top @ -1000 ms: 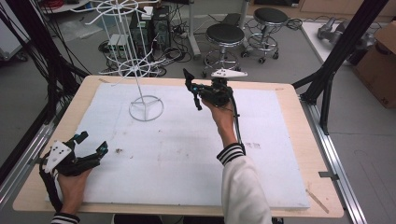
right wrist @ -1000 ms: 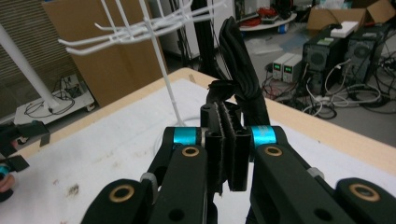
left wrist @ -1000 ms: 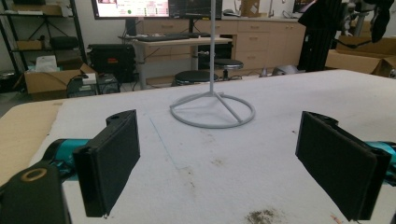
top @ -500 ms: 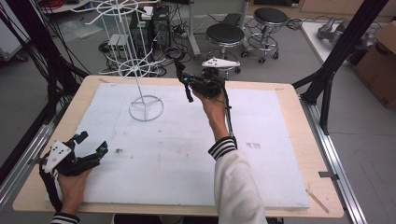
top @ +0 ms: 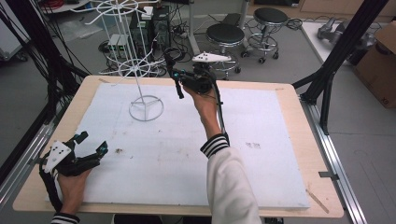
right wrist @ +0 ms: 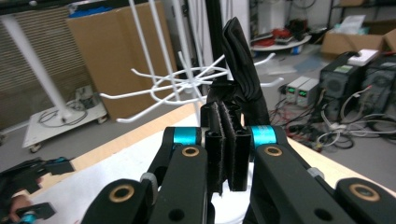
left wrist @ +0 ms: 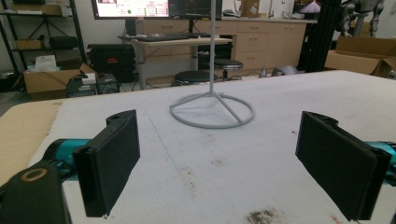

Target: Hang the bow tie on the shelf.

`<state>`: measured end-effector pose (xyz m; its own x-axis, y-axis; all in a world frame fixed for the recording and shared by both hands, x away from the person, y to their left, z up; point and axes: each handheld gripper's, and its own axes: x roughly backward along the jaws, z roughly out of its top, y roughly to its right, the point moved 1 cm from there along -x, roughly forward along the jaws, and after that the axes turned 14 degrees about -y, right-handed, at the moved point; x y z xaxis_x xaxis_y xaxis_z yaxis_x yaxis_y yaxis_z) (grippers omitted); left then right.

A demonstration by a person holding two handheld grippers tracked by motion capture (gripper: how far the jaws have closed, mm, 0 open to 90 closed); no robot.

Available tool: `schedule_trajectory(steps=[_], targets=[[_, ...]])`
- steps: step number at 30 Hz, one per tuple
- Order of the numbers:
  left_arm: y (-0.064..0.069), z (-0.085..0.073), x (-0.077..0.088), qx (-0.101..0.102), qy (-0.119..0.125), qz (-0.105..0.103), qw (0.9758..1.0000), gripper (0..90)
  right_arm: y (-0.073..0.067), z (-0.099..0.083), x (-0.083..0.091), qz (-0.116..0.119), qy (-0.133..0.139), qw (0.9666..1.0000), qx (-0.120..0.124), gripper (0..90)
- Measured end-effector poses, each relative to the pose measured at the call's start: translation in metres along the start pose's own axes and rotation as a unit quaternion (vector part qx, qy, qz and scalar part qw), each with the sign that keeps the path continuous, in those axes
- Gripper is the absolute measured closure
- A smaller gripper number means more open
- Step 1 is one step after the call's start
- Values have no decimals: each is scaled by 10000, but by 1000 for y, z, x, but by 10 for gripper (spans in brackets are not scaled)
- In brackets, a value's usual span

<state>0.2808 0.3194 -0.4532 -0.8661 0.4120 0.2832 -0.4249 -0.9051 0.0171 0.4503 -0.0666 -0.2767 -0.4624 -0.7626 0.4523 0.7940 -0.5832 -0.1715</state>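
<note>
black strap (right wrist: 240, 70) | limp, folded | clamped in right hand-held gripper (right wrist: 227, 154)

On the table (top: 289, 154) a wire rack (top: 145, 108) stands at the far left. The right hand-held gripper (top: 175, 77) hangs above the far edge, just right of the rack. The left hand-held gripper (top: 91, 143) sits at the near left corner. Two stools (top: 226, 33) stand on the floor behind the table.
</note>
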Motion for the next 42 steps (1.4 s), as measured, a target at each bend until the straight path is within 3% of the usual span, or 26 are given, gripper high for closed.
schedule_trajectory(steps=[22,42], targets=[[0,0,0,19,11,-13,10000,141,-17,14,-19,7,0,9996,297,880],[-1,0,0,14,2,-18,10000,141,-23,10,-49,13,-215,9995,229,879]])
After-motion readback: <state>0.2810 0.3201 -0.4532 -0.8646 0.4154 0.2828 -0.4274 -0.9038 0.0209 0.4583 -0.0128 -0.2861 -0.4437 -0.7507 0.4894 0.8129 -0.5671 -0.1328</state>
